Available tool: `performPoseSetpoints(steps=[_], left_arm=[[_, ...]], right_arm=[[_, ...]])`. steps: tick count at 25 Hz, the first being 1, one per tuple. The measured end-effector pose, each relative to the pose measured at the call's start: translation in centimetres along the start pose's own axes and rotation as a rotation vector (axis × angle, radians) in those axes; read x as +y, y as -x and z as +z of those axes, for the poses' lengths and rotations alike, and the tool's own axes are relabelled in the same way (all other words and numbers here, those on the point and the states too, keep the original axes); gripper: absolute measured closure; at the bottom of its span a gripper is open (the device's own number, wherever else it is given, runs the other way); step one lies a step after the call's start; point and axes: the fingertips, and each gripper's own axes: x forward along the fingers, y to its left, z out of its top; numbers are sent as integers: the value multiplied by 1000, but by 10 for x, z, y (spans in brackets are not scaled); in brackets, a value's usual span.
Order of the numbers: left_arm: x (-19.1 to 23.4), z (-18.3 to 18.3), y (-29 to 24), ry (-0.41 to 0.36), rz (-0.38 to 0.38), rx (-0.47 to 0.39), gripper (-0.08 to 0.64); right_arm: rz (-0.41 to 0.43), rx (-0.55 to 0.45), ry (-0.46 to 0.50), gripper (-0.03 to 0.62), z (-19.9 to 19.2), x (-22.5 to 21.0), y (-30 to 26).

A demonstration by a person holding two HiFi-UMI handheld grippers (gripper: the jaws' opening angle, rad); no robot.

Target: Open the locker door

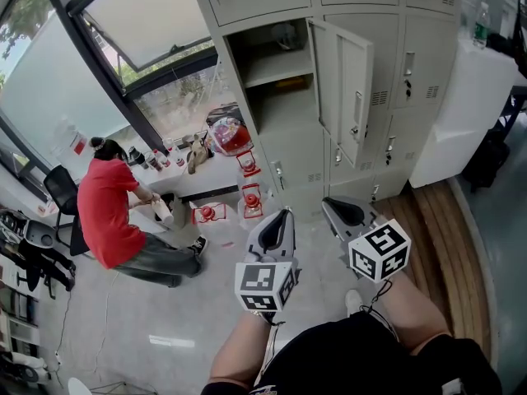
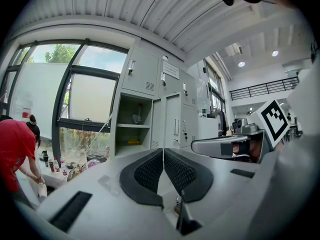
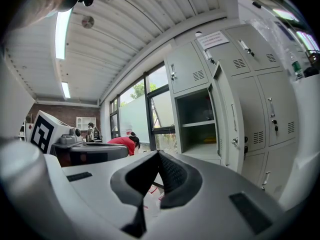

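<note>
Head view, near → far: wearer's black shorts (image 1: 354,356) at bottom edge, both tools held low over the pale grey floor (image 1: 165,319). Left gripper (image 1: 282,214), grey plastic w/ black-white marker cube (image 1: 265,285) on top: jaws pressed together, nothing btwn them. The left gripper view (image 2: 163,153) shows the ribbed black pads meeting. Right gripper (image 1: 328,205) sits just beside it. Its jaws are likewise closed & empty in the right gripper view (image 3: 156,156). Both tips point toward the lockers, touching nothing.

Ahead, well apart from both grippers: bank of light-grey metal lockers (image 1: 428,97). The grey metal locker door (image 1: 346,89), w/ vent slots & a small handle, already stands swung out, hinged at the right edge of the open compartment (image 1: 276,72). It's up & slightly right of the right gripper's tip. In the right gripper view the door (image 3: 231,119) juts out just right of the compartment opening. Inside: one shelf, small yellow item (image 1: 293,81) below it. Far left: person in red shirt (image 1: 103,212) crouching near the window.
</note>
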Motion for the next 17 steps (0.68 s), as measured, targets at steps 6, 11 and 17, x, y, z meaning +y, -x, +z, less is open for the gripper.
performPoseSetpoints(steps=[6,11,17], left_arm=[[1,2,-1,3,-2,-6,538],[1,2,0,2,-7,-7,538],[1,3,0,5,-9,-11,538]], right_arm=[[-4,-2,2,538,2,0,0],[-7,-1,6,538,2,1,0],[-10,-4,8,538,3,2,0]])
